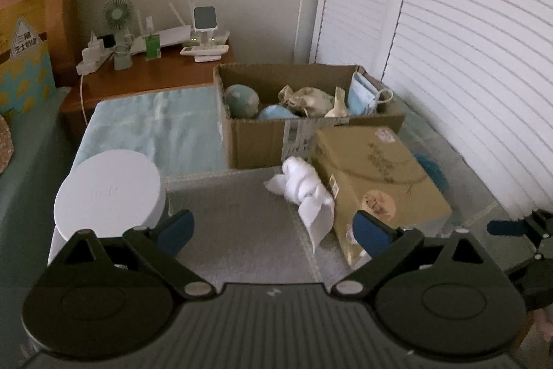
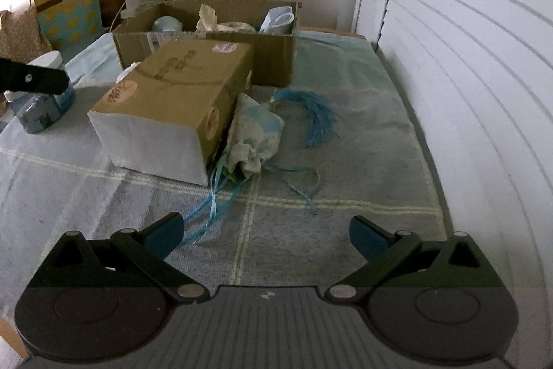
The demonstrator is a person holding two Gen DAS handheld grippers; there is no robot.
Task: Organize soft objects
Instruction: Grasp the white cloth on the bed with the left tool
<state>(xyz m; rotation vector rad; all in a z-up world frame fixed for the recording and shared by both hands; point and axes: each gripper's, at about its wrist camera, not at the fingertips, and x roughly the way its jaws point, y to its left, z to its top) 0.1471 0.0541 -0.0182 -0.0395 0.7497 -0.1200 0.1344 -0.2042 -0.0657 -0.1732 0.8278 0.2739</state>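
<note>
White canister (image 1: 107, 196) far left, next to the left gripper (image 1: 273, 227); not soft, ignore. Left gripper: jaws spread wide, nothing held. White cloth (image 1: 300, 185) lies ahead of it and slightly right, touching the left face of the closed box (image 1: 376, 175); a white scoop (image 1: 316, 220) sits against the cloth's near end. Cloth's long axis looks to run near-to-far, angled toward the open carton (image 1: 293, 127), which already holds soft stuff: balls, masks, a pouch.

Right of the closed box: floral pouch (image 2: 257, 134) jammed against its right face, ribbons trailing toward the right gripper (image 2: 266, 236). Blue tassel (image 2: 318, 113) just beyond and right of the pouch. Right gripper: jaws spread, empty.

My read: the box splits the work. Left takes the cloth, right takes the pouch, dead ahead and slightly left. Carton is beyond both.
</note>
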